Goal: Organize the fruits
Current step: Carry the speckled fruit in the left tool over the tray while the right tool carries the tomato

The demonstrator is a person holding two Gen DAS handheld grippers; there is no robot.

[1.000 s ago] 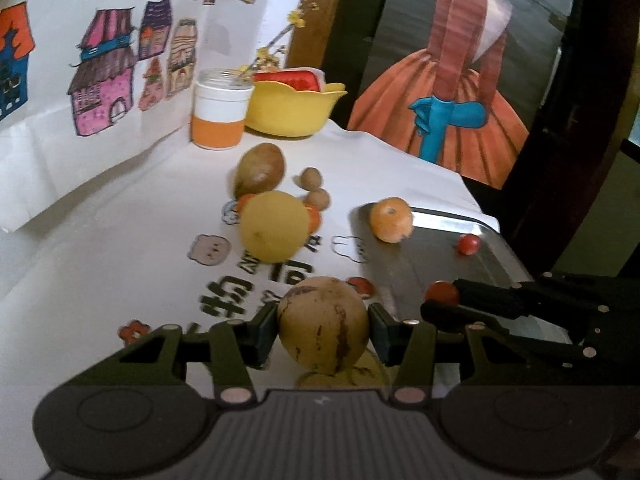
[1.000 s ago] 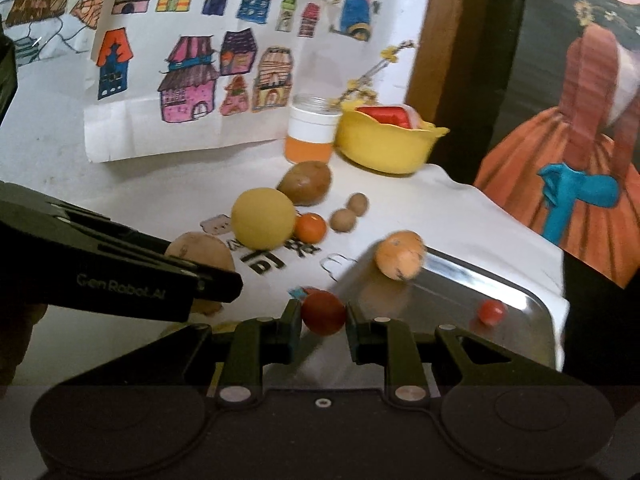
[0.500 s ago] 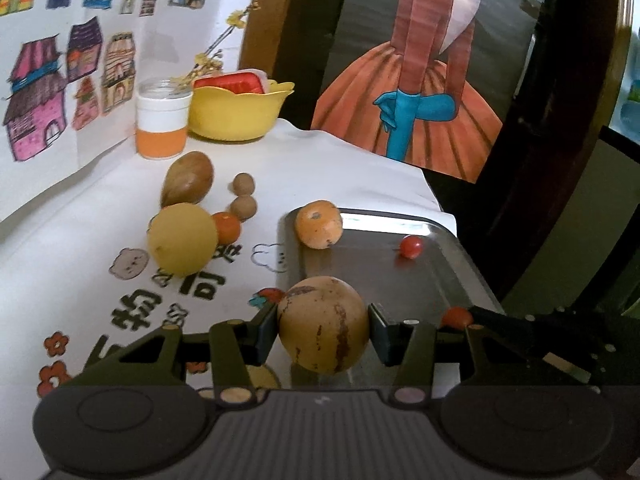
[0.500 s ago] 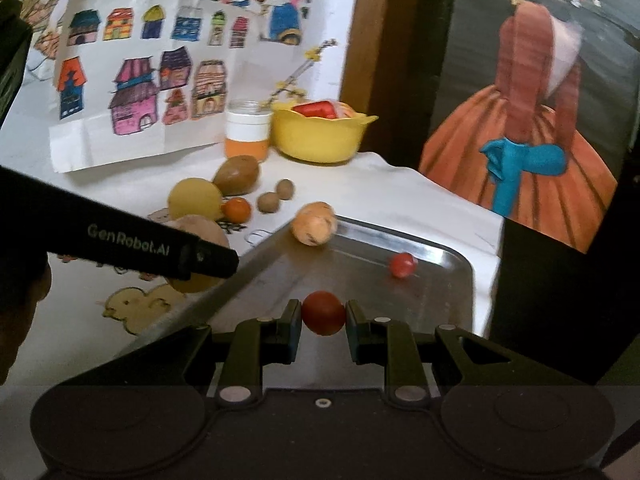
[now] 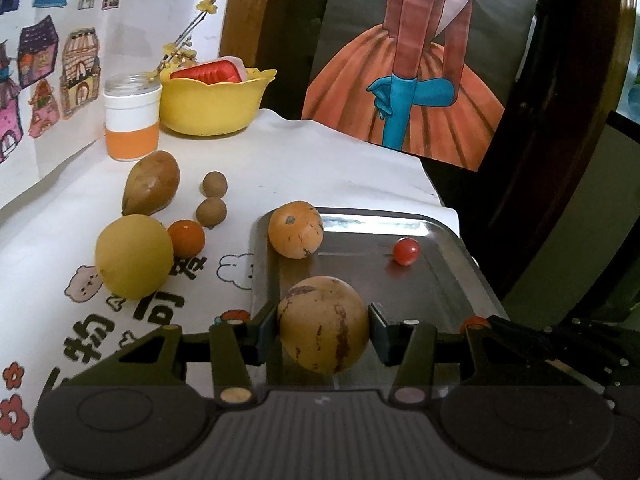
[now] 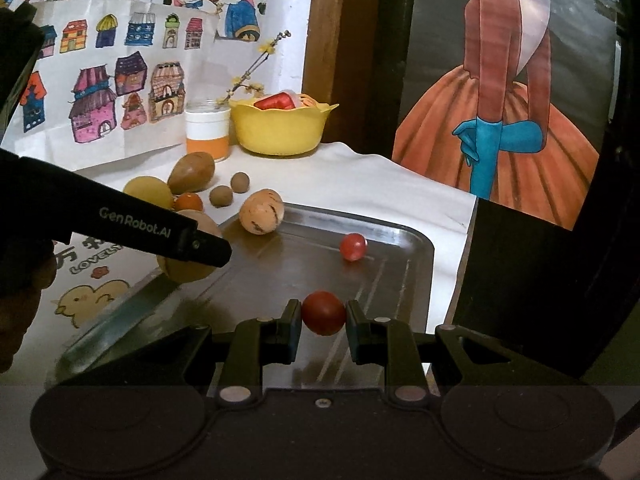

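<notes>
two grippers, both loaded over the metal tray: left gripper clamps a speckled tan fruit; right gripper pinches a small red tomato. further in, an orange-tan fruit and a second tomato lie on the tray.

home | children's drawings on wall | cartoon tablecloth | fruit

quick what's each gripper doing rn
Left gripper: shut on the tan speckled fruit, over the metal tray.
Right gripper: shut on the small red tomato.
</notes>
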